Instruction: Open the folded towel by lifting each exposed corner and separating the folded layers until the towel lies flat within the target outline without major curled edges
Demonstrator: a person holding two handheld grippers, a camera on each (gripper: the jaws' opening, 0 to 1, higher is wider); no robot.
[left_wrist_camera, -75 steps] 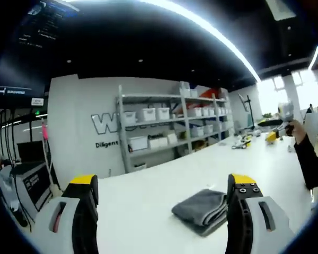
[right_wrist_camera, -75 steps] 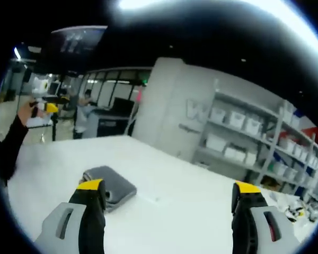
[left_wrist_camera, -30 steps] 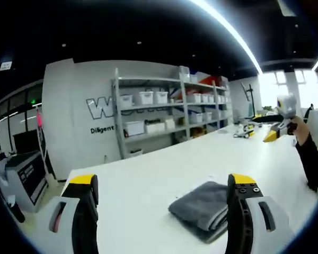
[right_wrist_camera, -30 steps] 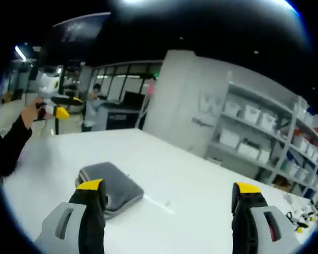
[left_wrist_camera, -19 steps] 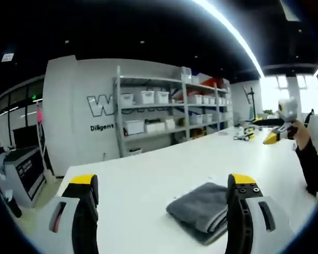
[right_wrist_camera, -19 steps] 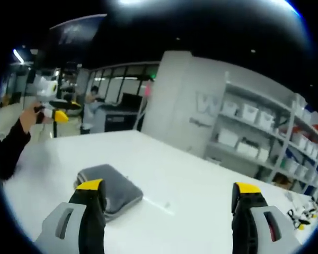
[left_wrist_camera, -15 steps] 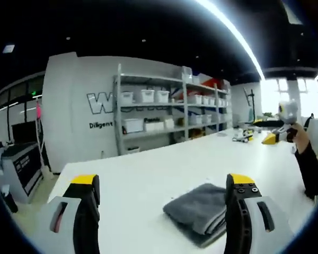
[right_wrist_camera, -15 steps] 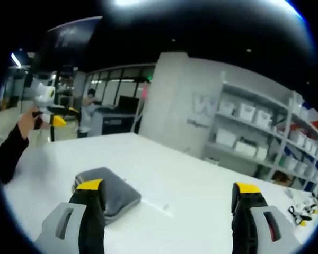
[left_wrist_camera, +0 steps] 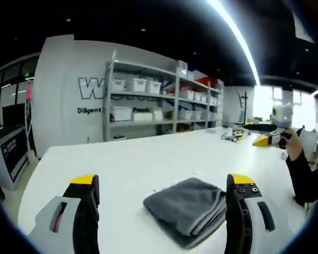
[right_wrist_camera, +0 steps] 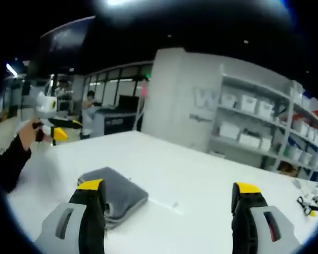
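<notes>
A folded grey towel [left_wrist_camera: 186, 208] lies on the white table [left_wrist_camera: 122, 164], just ahead of my left gripper [left_wrist_camera: 161, 181] and toward its right jaw. That gripper is open and hovers short of the towel with nothing in it. In the right gripper view the same towel [right_wrist_camera: 114, 196] sits partly behind the left jaw of my right gripper [right_wrist_camera: 168, 186], which is also open and empty. Each gripper shows in the other's view, held in a hand: the right one [left_wrist_camera: 269, 139] and the left one [right_wrist_camera: 54, 133].
Metal shelves with white bins [left_wrist_camera: 148, 111] line the wall behind the table. Small yellow and white items [left_wrist_camera: 231, 135] lie at the table's far end. A thin short mark [right_wrist_camera: 163, 202] shows on the table beside the towel. A dark sleeve [left_wrist_camera: 303, 177] reaches in from the right.
Both views have shifted with the hands; the left gripper has come lower and closer, so the towel looks larger. The towel lies as before, and both grippers remain open.
</notes>
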